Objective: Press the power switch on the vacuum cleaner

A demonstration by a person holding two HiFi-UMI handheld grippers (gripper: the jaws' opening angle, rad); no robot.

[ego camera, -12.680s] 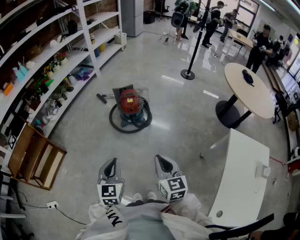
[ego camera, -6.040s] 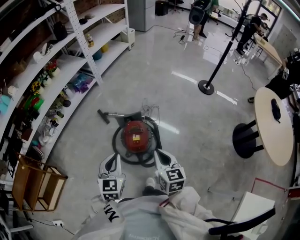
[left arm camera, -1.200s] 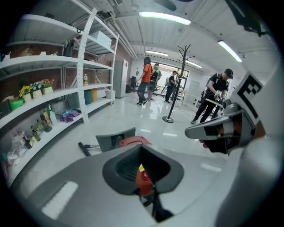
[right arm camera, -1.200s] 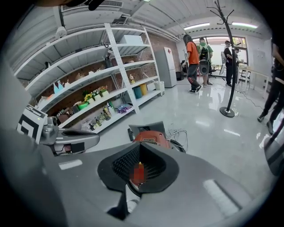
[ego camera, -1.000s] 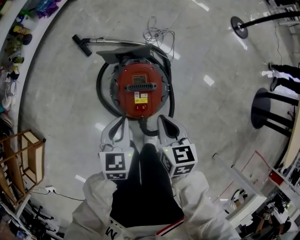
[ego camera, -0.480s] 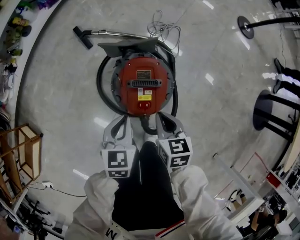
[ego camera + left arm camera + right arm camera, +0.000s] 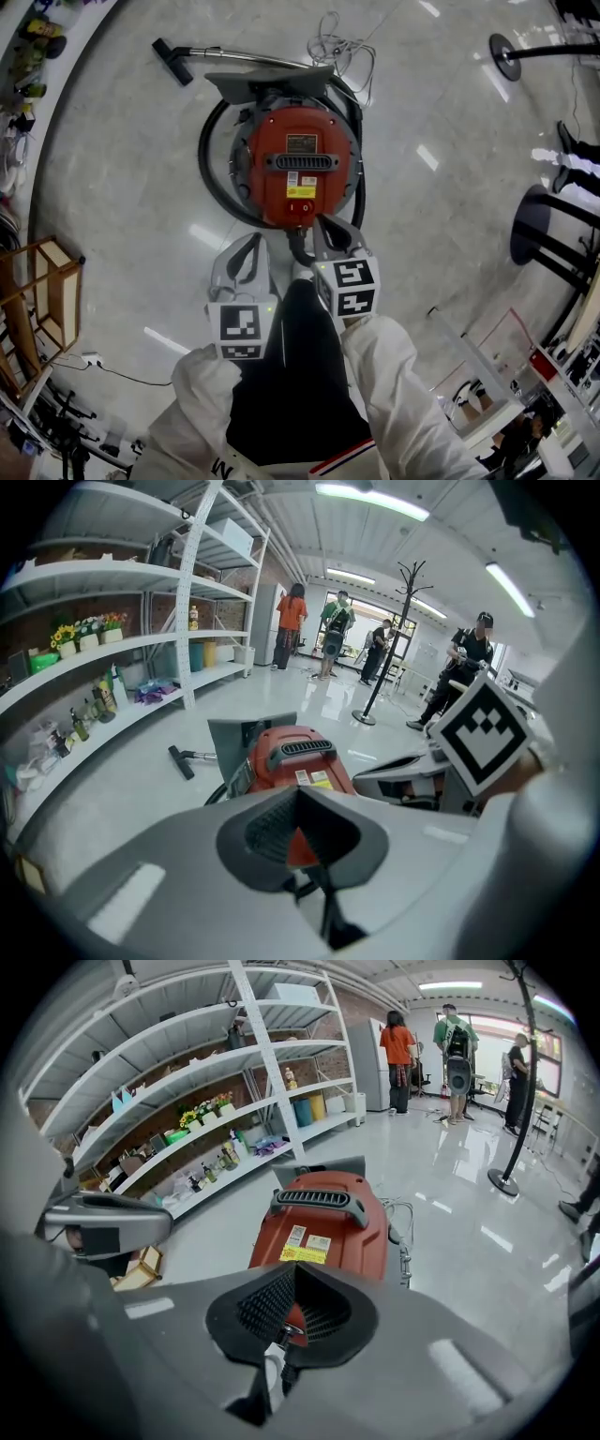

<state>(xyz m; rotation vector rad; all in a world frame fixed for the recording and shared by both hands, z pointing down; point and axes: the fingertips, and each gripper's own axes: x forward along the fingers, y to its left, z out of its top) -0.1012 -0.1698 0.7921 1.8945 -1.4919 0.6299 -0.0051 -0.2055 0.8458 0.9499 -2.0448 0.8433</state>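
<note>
One small red power switch sits on the near rim of the red vacuum cleaner, just ahead of the right gripper and a little to its left. That gripper's jaws are pressed together with nothing between them. Its tips are close to the machine's edge, but whether they touch it cannot be told. In the right gripper view the red body fills the space straight ahead, and its black handle grille lies farther out beyond a yellow label.

Next to it, the left gripper is held farther back from the machine, its jaws likewise closed and empty. In the left gripper view the vacuum cleaner lies ahead and slightly to the right.

A black hose loops round the machine ahead of the left gripper. Farther out on that side lies the floor nozzle on its metal wand, and a tangle of cable lies beyond the machine. A wooden crate stands well off to the left gripper's left.
</note>
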